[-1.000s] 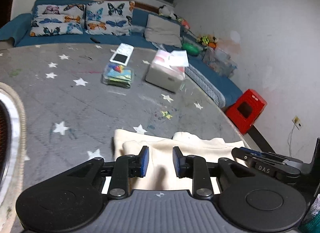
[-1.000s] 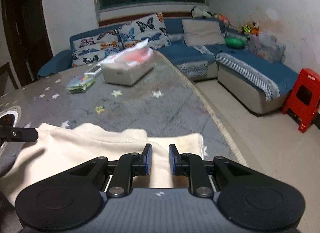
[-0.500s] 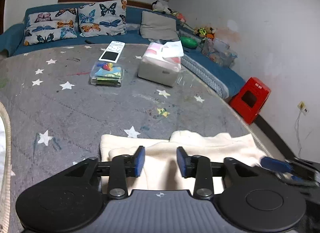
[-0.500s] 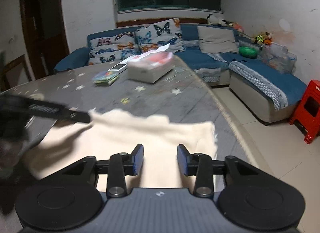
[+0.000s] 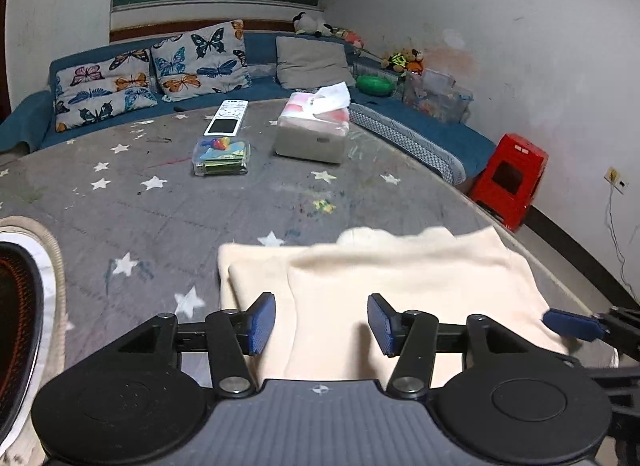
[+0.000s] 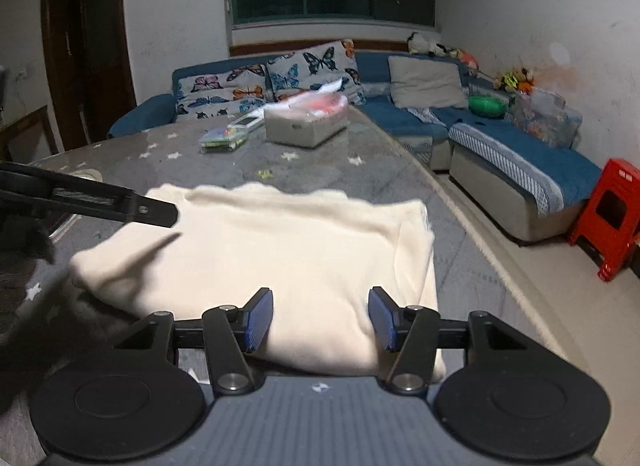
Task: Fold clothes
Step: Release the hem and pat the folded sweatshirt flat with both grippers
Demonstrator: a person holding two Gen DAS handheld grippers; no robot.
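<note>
Cream garment (image 5: 384, 278), a soft, matt, fleecy cloth, lying on a grey star-printed table cover (image 5: 168, 209) of matt fabric with scuffed marks; gripper bodies of matt black plastic with ribbed blue pads (image 6: 260, 320); glossy red plastic stool (image 6: 608, 217); clear plastic box (image 5: 221, 155).

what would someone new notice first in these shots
The cream garment lying folded on the near end of the grey star-patterned table, with the left gripper and right gripper open above its near edge. Beyond it, a tissue box and butterfly cushions on the blue sofa.
</note>
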